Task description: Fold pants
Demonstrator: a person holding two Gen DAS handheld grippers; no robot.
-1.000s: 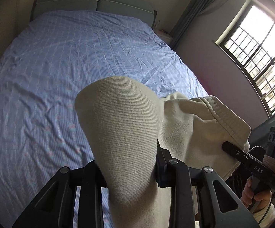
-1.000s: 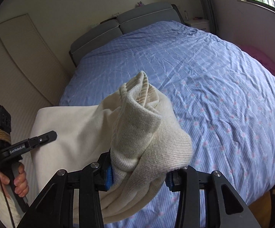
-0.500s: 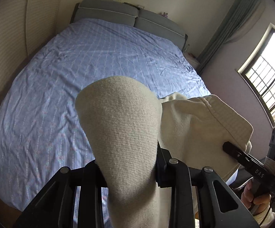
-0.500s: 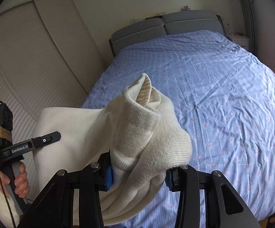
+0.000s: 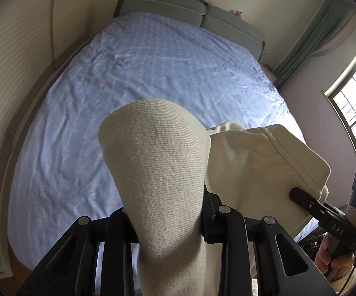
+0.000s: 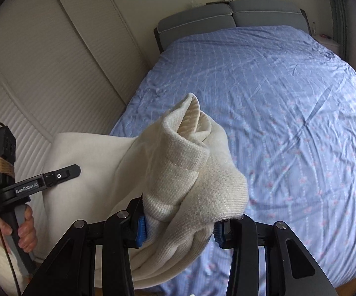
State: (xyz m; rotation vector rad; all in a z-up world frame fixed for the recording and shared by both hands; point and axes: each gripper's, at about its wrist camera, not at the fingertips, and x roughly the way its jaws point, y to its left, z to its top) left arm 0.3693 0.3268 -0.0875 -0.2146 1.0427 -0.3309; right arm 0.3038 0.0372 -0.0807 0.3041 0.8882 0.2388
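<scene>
Blocking bed (image 5: pixel 153 74), pants (image 5: pixel 158 172), wardrobe (image 6: pixel 42 74)

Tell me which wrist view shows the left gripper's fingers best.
Right wrist: the left gripper appears side-on, its black fingers laid against the cream pants. In the left wrist view, fabric bulging between the jaws hides its own fingertips.

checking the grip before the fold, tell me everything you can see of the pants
The pants are cream, soft ribbed knit with a stitched hem band. They are bunched and held up above the blue bedspread, not lying flat. The left gripper clamps one thick end, the right gripper another bunched end, and fabric stretches between them.
</scene>
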